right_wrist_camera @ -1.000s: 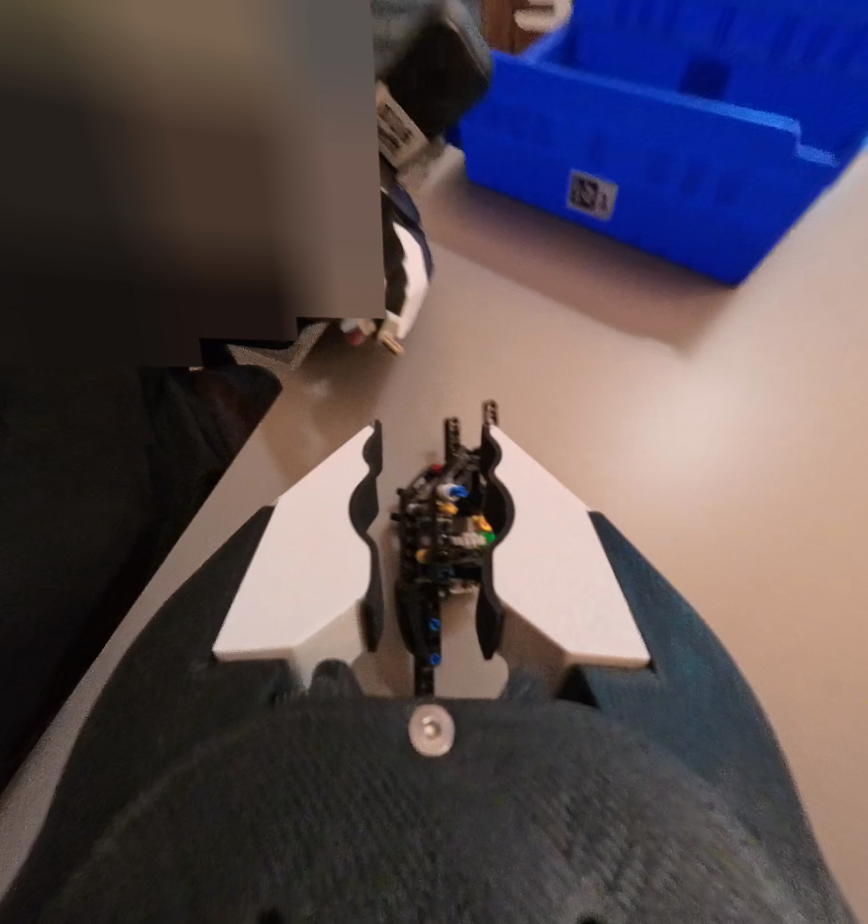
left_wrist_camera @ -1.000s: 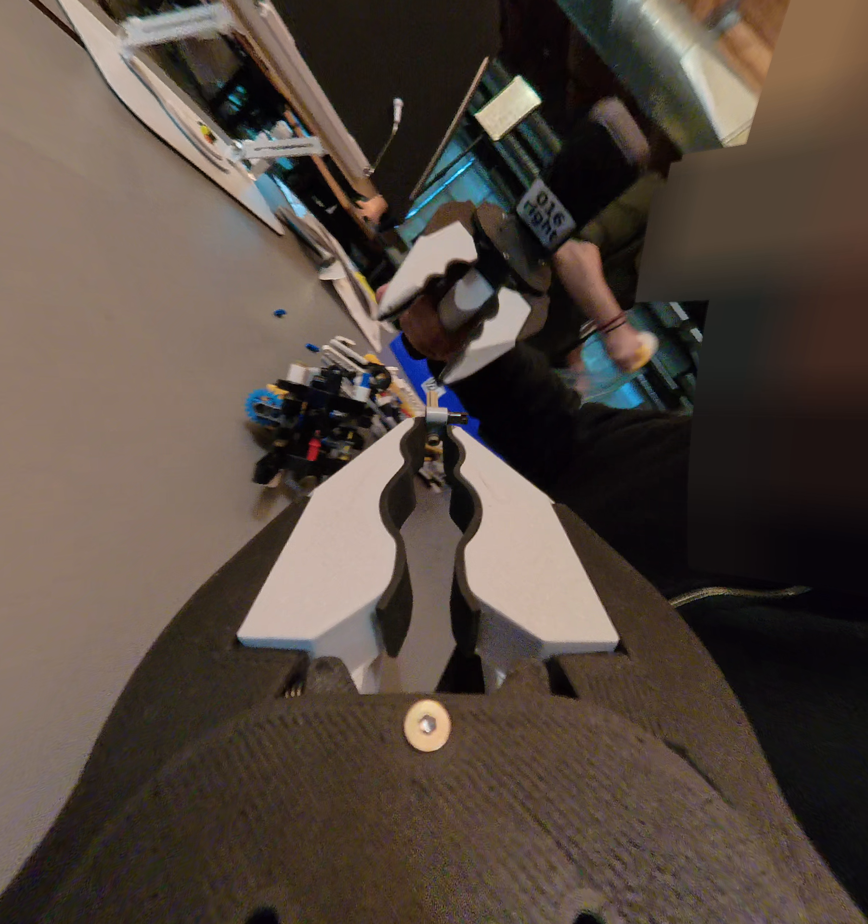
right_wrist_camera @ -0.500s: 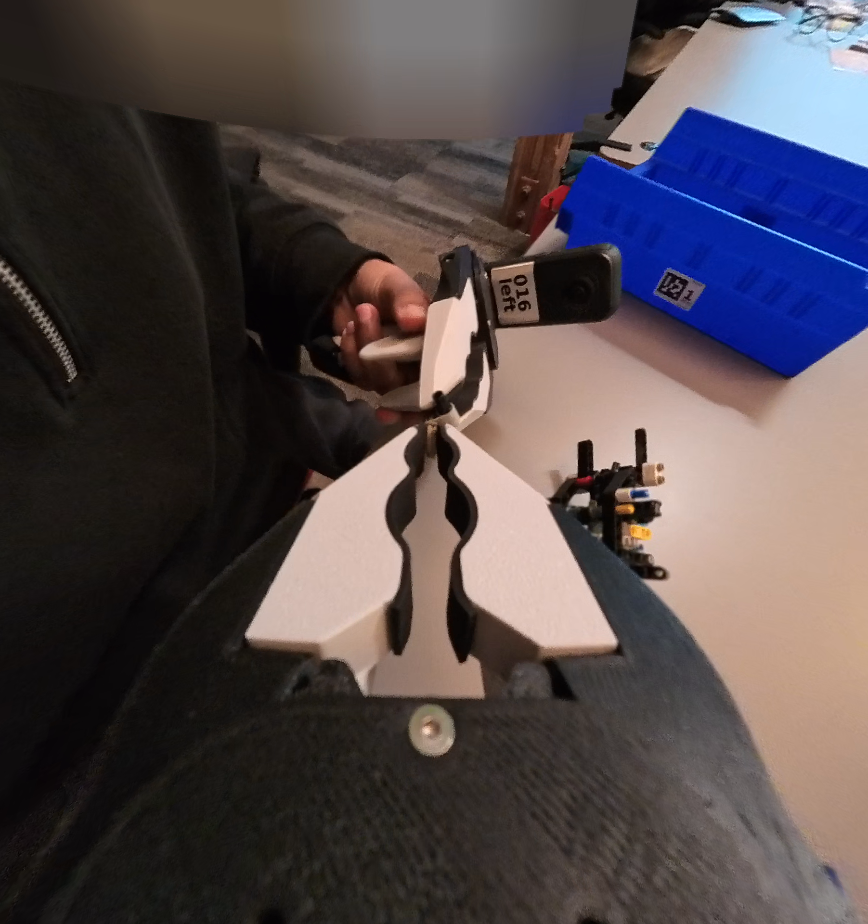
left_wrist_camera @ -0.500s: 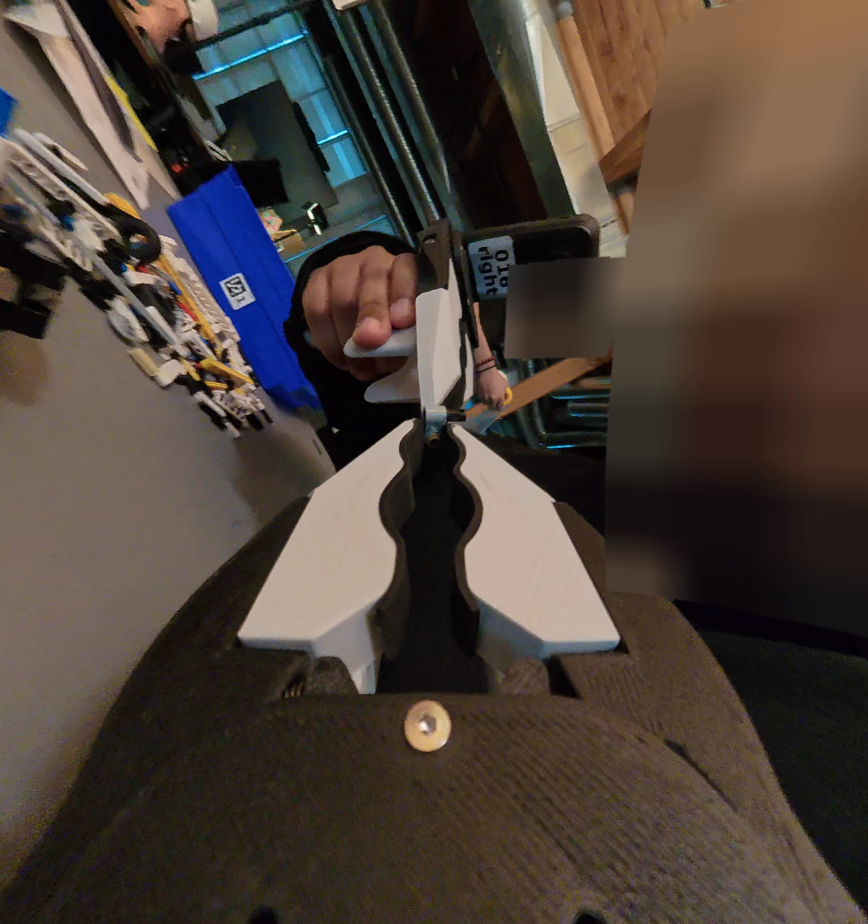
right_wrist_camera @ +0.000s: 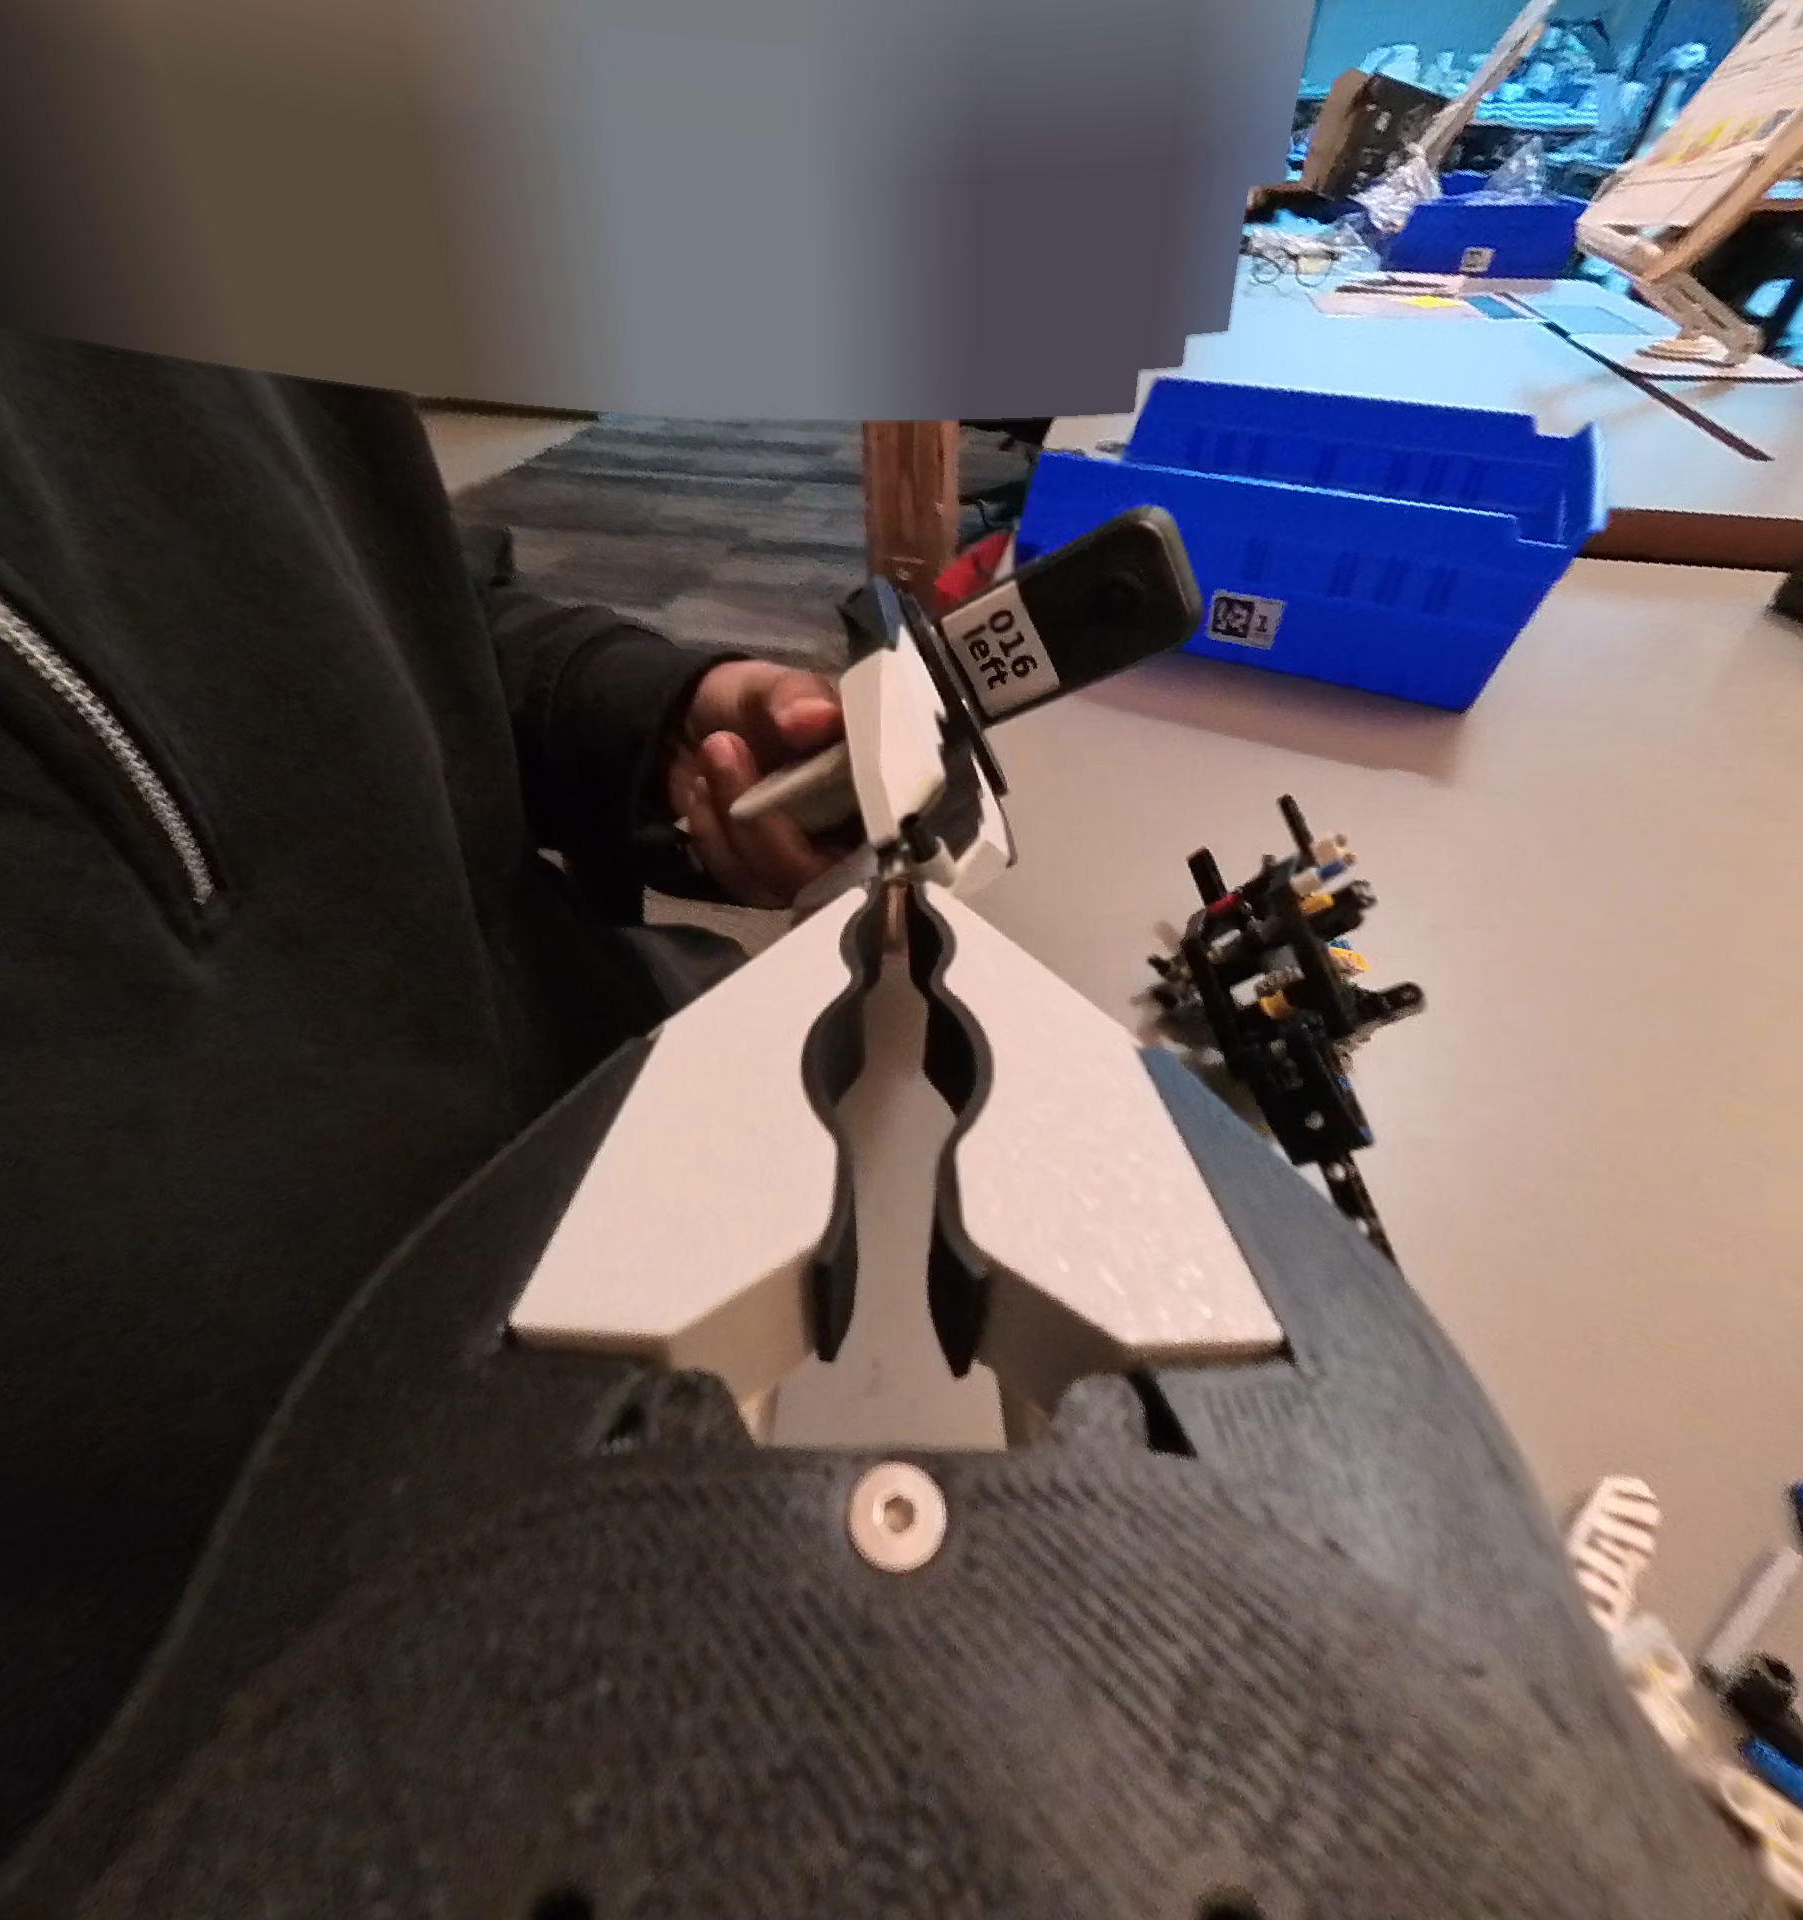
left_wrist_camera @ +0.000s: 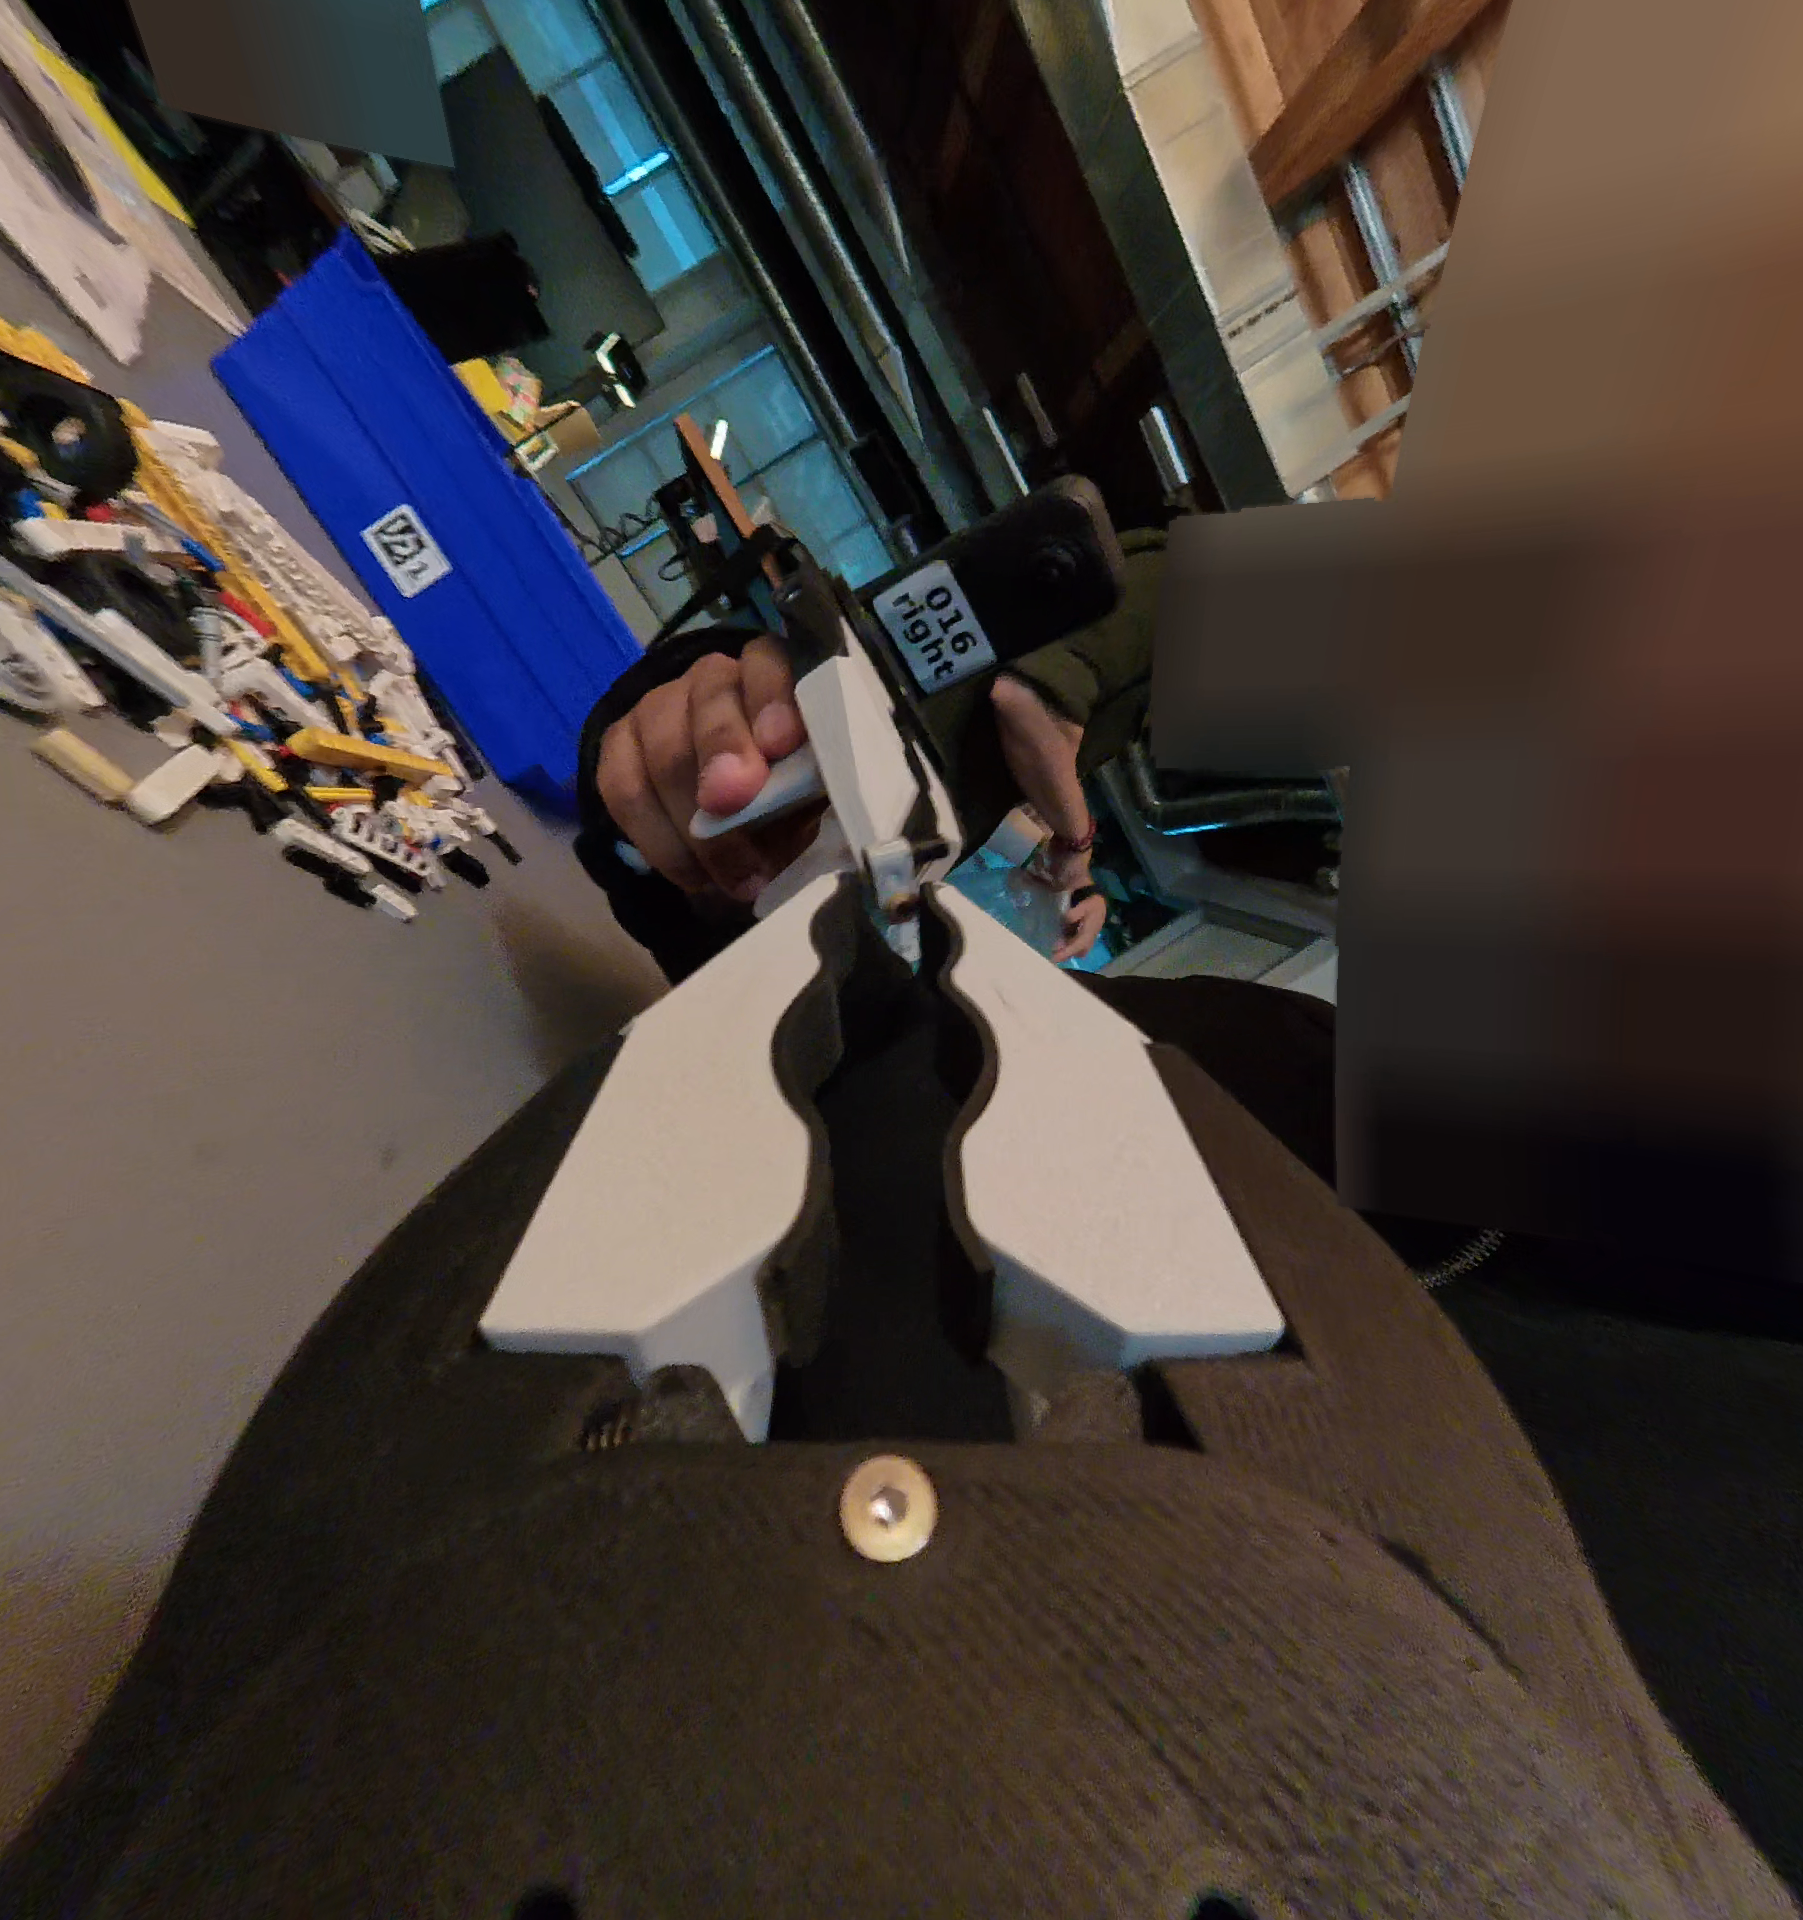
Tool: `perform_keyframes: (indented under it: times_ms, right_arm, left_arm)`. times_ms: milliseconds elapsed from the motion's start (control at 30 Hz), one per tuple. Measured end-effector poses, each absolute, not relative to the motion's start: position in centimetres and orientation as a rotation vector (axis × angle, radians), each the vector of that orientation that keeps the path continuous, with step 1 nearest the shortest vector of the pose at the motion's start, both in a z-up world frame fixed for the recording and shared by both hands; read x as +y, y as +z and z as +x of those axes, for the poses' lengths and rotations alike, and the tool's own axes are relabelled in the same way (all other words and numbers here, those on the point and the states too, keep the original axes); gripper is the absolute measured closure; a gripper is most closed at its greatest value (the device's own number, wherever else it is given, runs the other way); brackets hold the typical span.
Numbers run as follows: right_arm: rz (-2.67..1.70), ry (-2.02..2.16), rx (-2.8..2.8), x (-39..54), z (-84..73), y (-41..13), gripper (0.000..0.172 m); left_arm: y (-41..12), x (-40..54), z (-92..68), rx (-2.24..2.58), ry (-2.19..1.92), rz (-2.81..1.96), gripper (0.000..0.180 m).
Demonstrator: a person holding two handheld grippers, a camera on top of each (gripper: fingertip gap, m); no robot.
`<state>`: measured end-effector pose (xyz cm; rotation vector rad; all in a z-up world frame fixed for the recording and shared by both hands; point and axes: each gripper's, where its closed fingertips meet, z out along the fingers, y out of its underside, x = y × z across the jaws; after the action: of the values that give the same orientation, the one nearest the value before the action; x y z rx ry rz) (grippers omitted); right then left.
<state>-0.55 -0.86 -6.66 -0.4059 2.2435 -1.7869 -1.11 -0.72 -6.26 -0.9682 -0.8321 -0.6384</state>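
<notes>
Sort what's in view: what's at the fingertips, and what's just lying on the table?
At the fingertips: left gripper, right gripper, small grey connector piece between them.
Lying about: black assembly, loose parts pile, blue bin.

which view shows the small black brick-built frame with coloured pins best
Right wrist view: the black brick-built frame stands unobstructed on the grey table, beside the right gripper. The left wrist view does not show it.

1. The fingers point(left_wrist_camera: 689, 1143) are white with wavy black inner pads.
2. The bin point(right_wrist_camera: 1396, 582) is bright blue.
3. The surface point(right_wrist_camera: 1499, 1039) is plain grey-beige.
4. The small assembly point(right_wrist_camera: 1281, 997) is mostly black with yellow, white, red and blue bits.
5. The loose pile of parts point(left_wrist_camera: 201, 665) is white, yellow, black and blue.
</notes>
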Motion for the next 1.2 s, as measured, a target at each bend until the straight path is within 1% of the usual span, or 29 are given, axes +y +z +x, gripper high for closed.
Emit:
perform_keyframes:
  times_ms: [167,300,467,567,633,667,767,867,1033,1100,1200]
  right_arm:
    - [-0.381,-1.827,2.389,0.2,-0.7,-7.2,0.170]
    - [-0.354,-1.886,2.462,0.9,-1.1,-7.2,0.165]
    - [-0.383,-1.870,2.473,1.4,-0.5,-7.6,0.169]
    - [-0.362,-1.796,2.540,1.6,-1.0,-8.6,0.170]
    - [-0.359,-1.747,2.565,1.7,-1.1,-9.1,0.170]
    - [-0.353,-1.723,2.569,1.8,-1.1,-9.3,0.170]
    - [-0.372,-1.670,2.585,1.8,-0.8,-9.9,0.170]
    - [-0.404,-1.646,2.614,1.7,-0.8,-10.2,0.170]
    - [-0.410,-1.640,2.604,1.4,-0.6,-10.2,0.170]
    - [-0.422,-1.638,2.608,1.2,-0.5,-10.2,0.170]
    - [-0.438,-1.641,2.591,0.8,-0.1,-10.1,0.170]
  left_arm:
    - [-6.7,0.4,-1.2,-0.833,-0.668,-0.993,0.178]
    - [-6.4,0.7,-1.1,-0.816,-0.738,-0.951,0.178]
    - [-6.7,1.2,-0.8,-0.805,-0.793,-0.942,0.178]
    - [-7.7,1.2,-1.2,-0.834,-0.741,-0.986,0.177]
    - [-9.1,1.1,-1.7,-0.882,-0.628,-1.073,0.162]
    - [-9.4,1.1,-1.6,-0.876,-0.588,-1.118,0.161]
    - [-9.3,1.1,-1.0,-0.837,-0.556,-1.172,0.178]
    - [-9.6,1.1,-0.9,-0.847,-0.558,-1.176,0.180]
    - [-9.8,0.8,-0.8,-0.865,-0.593,-1.132,0.172]
    - [-9.3,0.6,-0.4,-0.828,-0.635,-1.091,0.163]
    - [-9.4,0.5,-0.2,-0.826,-0.651,-1.074,0.166]
